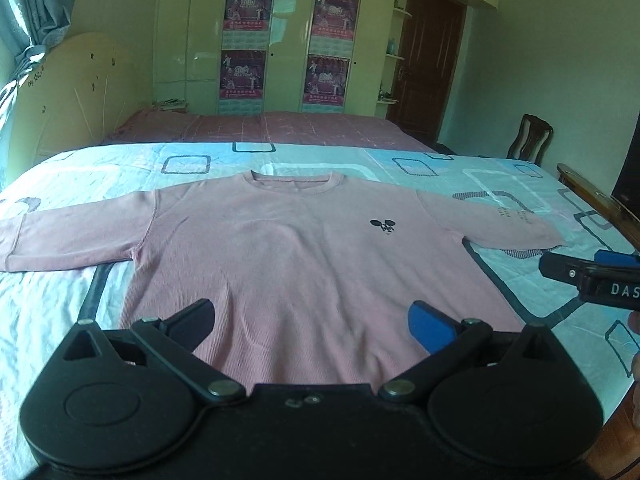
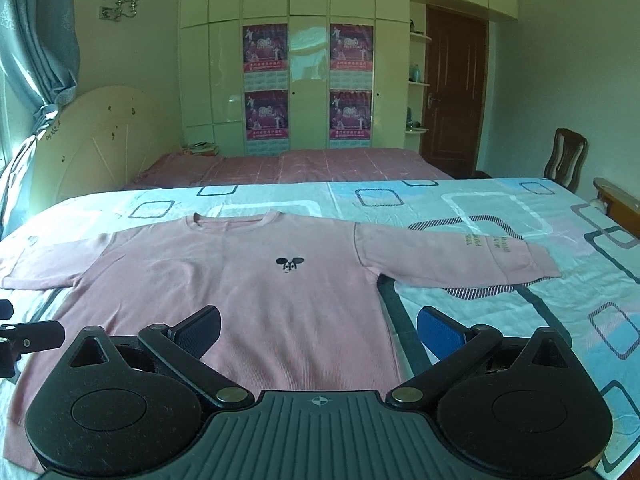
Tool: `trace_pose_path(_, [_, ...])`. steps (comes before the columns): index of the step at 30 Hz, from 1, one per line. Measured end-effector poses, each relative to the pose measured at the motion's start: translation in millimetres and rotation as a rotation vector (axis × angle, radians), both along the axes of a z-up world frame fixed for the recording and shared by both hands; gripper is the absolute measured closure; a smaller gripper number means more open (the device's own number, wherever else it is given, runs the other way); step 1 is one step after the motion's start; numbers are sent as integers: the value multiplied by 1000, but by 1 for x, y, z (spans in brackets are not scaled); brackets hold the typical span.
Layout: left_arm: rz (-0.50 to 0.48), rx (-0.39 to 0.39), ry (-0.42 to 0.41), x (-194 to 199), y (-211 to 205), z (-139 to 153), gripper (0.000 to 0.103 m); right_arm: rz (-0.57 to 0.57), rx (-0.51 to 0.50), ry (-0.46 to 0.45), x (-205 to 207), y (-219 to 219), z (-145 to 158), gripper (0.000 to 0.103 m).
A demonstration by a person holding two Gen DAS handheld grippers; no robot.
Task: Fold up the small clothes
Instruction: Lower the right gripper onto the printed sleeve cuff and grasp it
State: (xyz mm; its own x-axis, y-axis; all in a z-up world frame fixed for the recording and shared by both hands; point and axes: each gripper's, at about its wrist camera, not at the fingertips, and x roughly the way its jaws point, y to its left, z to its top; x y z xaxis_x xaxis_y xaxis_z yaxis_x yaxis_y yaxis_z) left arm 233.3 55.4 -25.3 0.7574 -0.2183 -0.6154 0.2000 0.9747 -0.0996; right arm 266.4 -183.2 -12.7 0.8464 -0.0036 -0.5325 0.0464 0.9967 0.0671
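Observation:
A pink long-sleeved shirt (image 1: 280, 248) lies flat and face up on the bed, collar far from me, both sleeves spread out sideways. It has a small black mouse logo on the chest. It also shows in the right wrist view (image 2: 248, 292). My left gripper (image 1: 310, 322) is open and empty above the shirt's lower hem. My right gripper (image 2: 318, 330) is open and empty above the shirt's lower right side. The right gripper's fingertips (image 1: 560, 270) show at the right edge of the left wrist view, below the right sleeve end.
The bed has a light blue sheet (image 1: 460, 176) with rectangle patterns. A second bed with a pink cover (image 2: 304, 164) lies behind. A wooden chair (image 2: 566, 156) and the wooden bed frame edge (image 2: 618, 200) stand at the right. Wardrobes and a door (image 2: 456, 88) are at the back.

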Motion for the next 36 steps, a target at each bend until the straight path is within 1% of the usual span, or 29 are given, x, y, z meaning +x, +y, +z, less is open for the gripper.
trace_pose_path(2, [17, -1, 10, 9, -2, -5, 2, -14, -9, 8, 9, -6, -2, 0])
trace_pose_path(4, [-9, 7, 17, 17, -9, -9, 3, -34, -16, 10, 17, -15, -4, 0])
trace_pose_path(6, [-15, 49, 14, 25, -20, -12, 5, -58, -12, 25, 27, -28, -7, 0])
trace_pose_path(7, [-14, 65, 5, 27, -24, -14, 4, -69, -10, 30, 33, -35, -10, 0])
trace_pose_path(8, [-10, 72, -1, 31, -27, -15, 1, -80, -10, 33, 39, -43, -12, 0])
trace_pose_path(12, [29, 61, -17, 52, -36, -20, 1, -117, -2, 35, 65, -82, -21, 0])
trace_pose_path(15, [72, 50, 13, 74, -45, -21, 1, -158, 40, 40, 91, -127, -31, 0])
trace_pose_path(17, [85, 38, 29, 89, -54, -21, 1, -197, 105, 41, 107, -166, -37, 0])
trace_pose_path(22, [103, 94, 61, 123, -97, -30, 1, -300, 215, 42, 143, -260, -64, 1])
trace_pose_path(25, [90, 124, 88, 138, -129, -37, 1, -338, 262, 51, 158, -306, -83, 1])
trace_pose_path(26, [82, 134, 94, 141, -139, -39, 1, -349, 276, 54, 163, -318, -90, 4])
trace_pose_path(27, [72, 145, 101, 145, -150, -41, 1, -357, 291, 64, 167, -330, -96, 26])
trace_pose_path(28, [61, 156, 107, 147, -160, -42, 1, -375, 310, 80, 171, -342, -103, 40])
trace_pose_path(30, [36, 181, 111, 151, -180, -45, 1, -404, 375, 96, 175, -365, -119, 40])
trace_pose_path(33, [2, 234, 98, 156, -205, -47, 1, -435, 444, 103, 177, -389, -137, 40])
trace_pose_path(35, [-14, 257, 96, 159, -217, -49, 1, -446, 495, 110, 178, -403, -147, 48])
trace_pose_path(36, [-17, 261, 98, 160, -221, -49, 1, -453, 523, 113, 177, -410, -152, 54])
